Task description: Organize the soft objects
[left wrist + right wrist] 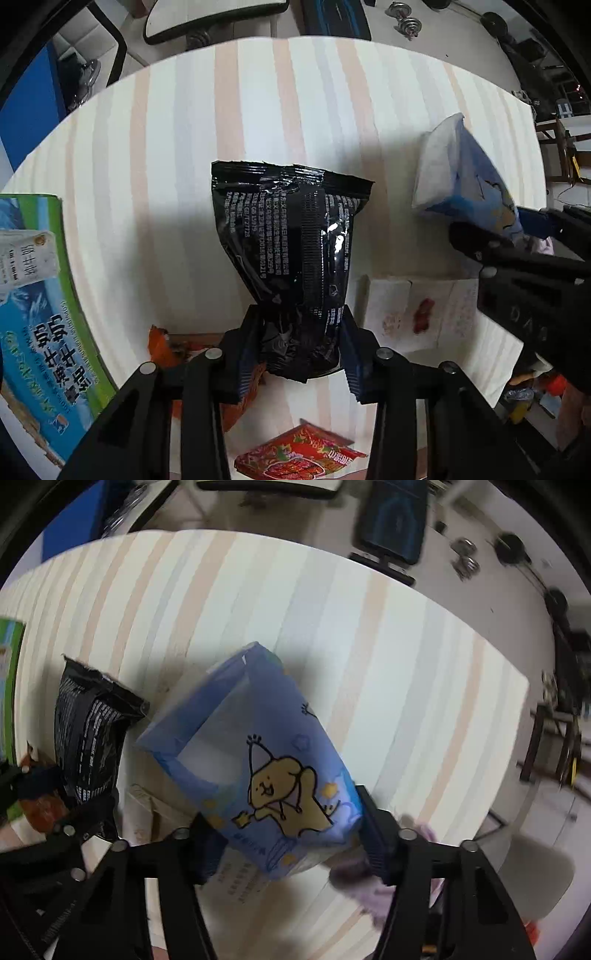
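Only the left wrist view shows the red snack packet (301, 456) near the bottom edge and the green-and-blue carton (44, 314) at the left of the striped desk (177, 147). The right wrist view alone shows the cartoon drawing on the blue tissue pack (266, 768).

The left gripper (303, 343) has its jaws pinched on the lower end of the black snack bag (291, 236), whose long axis runs away from the camera, the crimped top farthest.

The right gripper (288, 834) has its jaws closed on the blue tissue pack, which tilts up and to the left (its far end is blurred).

An orange packet (162, 345) is mostly hidden behind the left gripper.
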A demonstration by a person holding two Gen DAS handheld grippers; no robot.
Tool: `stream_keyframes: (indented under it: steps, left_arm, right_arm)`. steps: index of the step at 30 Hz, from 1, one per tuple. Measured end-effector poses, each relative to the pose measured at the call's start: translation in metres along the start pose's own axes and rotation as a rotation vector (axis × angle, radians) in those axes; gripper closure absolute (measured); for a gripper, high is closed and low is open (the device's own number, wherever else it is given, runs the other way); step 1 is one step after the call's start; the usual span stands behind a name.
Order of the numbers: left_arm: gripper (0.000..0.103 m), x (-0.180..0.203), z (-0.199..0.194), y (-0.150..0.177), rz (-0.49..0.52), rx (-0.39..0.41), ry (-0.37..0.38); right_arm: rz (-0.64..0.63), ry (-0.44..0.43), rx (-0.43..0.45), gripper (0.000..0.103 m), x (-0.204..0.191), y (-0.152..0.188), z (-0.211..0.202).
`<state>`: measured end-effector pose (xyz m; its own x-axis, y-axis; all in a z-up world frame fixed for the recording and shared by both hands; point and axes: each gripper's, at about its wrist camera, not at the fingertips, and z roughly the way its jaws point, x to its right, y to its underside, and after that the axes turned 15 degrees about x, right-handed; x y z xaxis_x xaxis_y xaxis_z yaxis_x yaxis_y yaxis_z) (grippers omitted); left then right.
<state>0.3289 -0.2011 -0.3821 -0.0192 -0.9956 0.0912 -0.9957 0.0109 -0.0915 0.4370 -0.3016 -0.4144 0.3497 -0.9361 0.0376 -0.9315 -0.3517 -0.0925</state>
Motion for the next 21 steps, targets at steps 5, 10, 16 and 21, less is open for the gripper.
stream_keyframes:
  steps: [5,10,16,21]
  left_arm:
    - [0.066,0.000,-0.027,0.007,-0.015,0.045,0.007]
    - [0.066,-0.007,-0.073,0.037,-0.046,0.138,0.016]
    - [0.073,-0.044,-0.153,0.073,-0.071,0.289,0.046]
    - [0.083,-0.097,-0.206,0.107,-0.102,0.380,0.056]
  right_arm:
    - [0.131,-0.037,0.042,0.055,0.015,0.009,-0.018]
    - [0.260,-0.107,0.120,0.055,0.029,0.030,-0.054]
    - [0.323,-0.227,0.236,0.055,0.001,0.071,-0.119]
    - [0.315,-0.331,0.303,0.055,-0.058,0.108,-0.173]
